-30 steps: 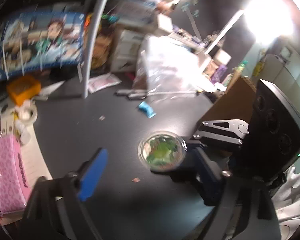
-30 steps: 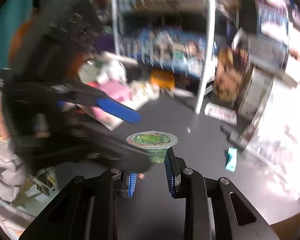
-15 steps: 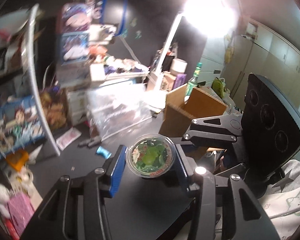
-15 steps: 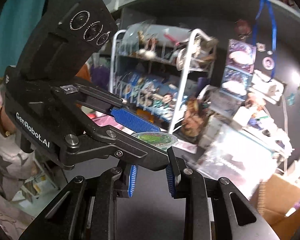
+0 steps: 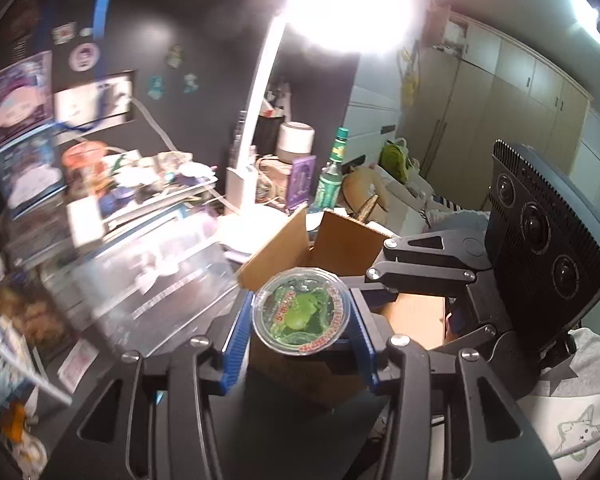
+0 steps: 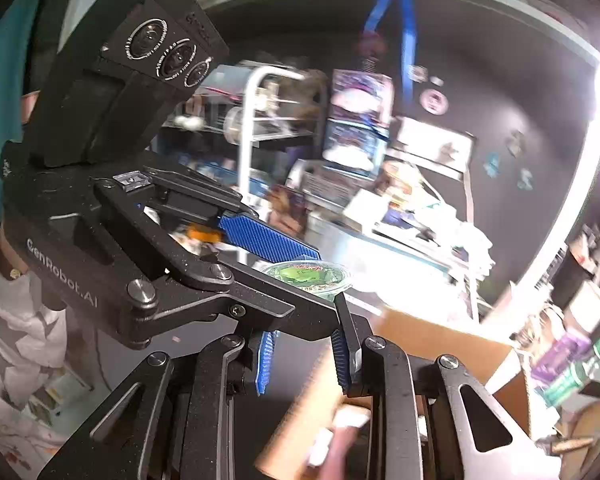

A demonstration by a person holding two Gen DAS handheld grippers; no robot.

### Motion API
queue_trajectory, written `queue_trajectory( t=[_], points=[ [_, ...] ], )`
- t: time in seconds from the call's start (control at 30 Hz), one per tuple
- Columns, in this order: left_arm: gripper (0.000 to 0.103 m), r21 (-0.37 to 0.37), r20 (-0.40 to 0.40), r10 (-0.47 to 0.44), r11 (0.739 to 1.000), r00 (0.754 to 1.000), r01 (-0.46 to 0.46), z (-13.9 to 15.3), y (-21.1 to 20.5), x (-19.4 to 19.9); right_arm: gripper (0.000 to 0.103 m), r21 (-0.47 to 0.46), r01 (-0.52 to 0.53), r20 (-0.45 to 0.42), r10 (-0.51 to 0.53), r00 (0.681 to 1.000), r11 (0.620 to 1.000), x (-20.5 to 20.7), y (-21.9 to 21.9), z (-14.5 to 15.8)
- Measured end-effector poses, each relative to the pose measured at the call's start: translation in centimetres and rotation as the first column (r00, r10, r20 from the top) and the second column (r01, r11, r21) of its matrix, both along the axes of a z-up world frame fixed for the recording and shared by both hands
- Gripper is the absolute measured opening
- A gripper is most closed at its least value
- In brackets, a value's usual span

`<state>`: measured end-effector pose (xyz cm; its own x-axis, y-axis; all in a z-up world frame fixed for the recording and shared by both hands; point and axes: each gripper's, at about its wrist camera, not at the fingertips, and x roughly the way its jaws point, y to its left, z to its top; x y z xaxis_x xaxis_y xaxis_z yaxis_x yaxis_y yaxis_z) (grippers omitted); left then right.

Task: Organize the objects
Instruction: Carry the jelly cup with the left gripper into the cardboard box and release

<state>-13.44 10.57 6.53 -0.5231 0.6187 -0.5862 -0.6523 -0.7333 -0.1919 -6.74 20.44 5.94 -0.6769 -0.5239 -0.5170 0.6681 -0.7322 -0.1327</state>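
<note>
In the left wrist view, the left gripper (image 5: 300,332) fills the lower centre of the frame, its two blue ribbed pads (image 5: 236,336) clamped against opposite sides of a small round clear plastic cup with a green jelly filling and a printed lid (image 5: 300,314). The cup sits upright between the fingers, held in the air in front of an open brown cardboard box (image 5: 340,240) at centre. The right gripper (image 5: 432,268) reaches in from the right edge, its black arms ending just beside the cup.

In the right wrist view, the same cup (image 6: 308,276) appears at centre. The left gripper (image 6: 296,268) crosses from the upper left, one blue pad touching the cup's far rim. The right gripper (image 6: 304,356) rises from the bottom edge with its blue pads drawn close together under the cup; whether they pinch its base is hidden by the left gripper's arm. The cardboard box (image 6: 440,340) lies lower right. A white desk lamp (image 5: 260,92) glares at upper centre, cluttered shelves blurred behind.
</note>
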Motion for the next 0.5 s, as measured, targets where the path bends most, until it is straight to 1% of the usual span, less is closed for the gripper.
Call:
queue_trajectory(
  t=[0.2, 0.3, 0.37, 0.43, 0.47, 0.5],
  points=[
    [0.044, 0.003, 0.053, -0.065, 0.998, 0.997, 0.065, -1.4, 3.7, -3.0, 0.02, 0.021, 0.068, 0.076, -0.069, 0.995, 0.997, -2.3, 3.5, -0.9],
    [0.044, -0.012, 0.077, -0.079, 0.997, 0.994, 0.08, -2.3, 5.1, -3.8, 0.02, 0.028, 0.084, 0.131, -0.087, 0.988, 0.996, -3.1, 4.7, -1.7],
    [0.046, -0.043, 0.079, -0.069, 0.996, 0.994, 0.072, -2.8, 5.8, -4.1, 0.022, 0.036, 0.09, 0.169, -0.095, 0.981, 0.995, -3.5, 5.3, -2.3],
    [0.05, -0.094, 0.075, -0.049, 0.994, 0.996, 0.056, -3.3, 6.6, -4.2, 0.032, 0.056, 0.1, 0.185, -0.108, 0.977, 0.993, -3.6, 5.6, -2.7],
    [0.059, -0.109, 0.072, -0.045, 0.993, 0.996, 0.053, -3.5, 6.7, -4.2, 0.044, 0.066, 0.106, 0.188, -0.116, 0.975, 0.992, -3.6, 5.9, -2.8],
    [0.07, -0.123, 0.068, -0.041, 0.991, 0.997, 0.049, -3.6, 6.9, -4.2, 0.053, 0.073, 0.112, 0.19, -0.124, 0.974, 0.991, -3.6, 6.2, -2.9]
  ],
)
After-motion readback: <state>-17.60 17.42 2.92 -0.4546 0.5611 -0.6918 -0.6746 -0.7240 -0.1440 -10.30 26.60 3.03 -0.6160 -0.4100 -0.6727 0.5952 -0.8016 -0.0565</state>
